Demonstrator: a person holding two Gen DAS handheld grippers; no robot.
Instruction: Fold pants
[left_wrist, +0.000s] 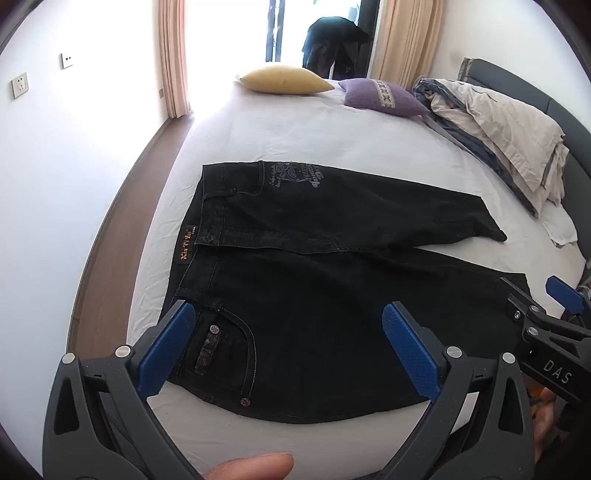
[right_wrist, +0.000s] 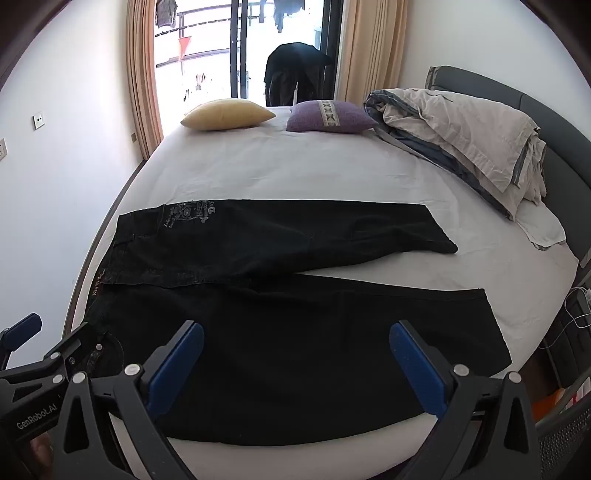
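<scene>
**Folding not started: pants flat on bed, both tongs empty**

Pants (left_wrist: 332, 280) are black jeans, spread on the white bed (left_wrist: 303, 136), waistband toward the wall-side edge, legs running toward the headboard. The two legs lie apart in a shallow V with a wedge of sheet between the hems. No fold in yet as far as I can judge: full length is out and the legs aren't stacked. All of it is left: bring one leg over the other, then fold lengthwise.

Left gripper (left_wrist: 288, 347) hangs over the near waistband and pocket corner, jaws wide apart, nothing between the pads. Right gripper (right_wrist: 295, 365) hangs over the near leg, also spread wide, also empty. Neither visibly touches the cloth.

Containers: none in view that matter, no basket or drawer for the result. Also on the bed, well clear of the pants: a yellow pillow (right_wrist: 227, 114), a purple cushion (right_wrist: 330, 116) and rumpled bedding (right_wrist: 465, 129) by the headboard.
</scene>
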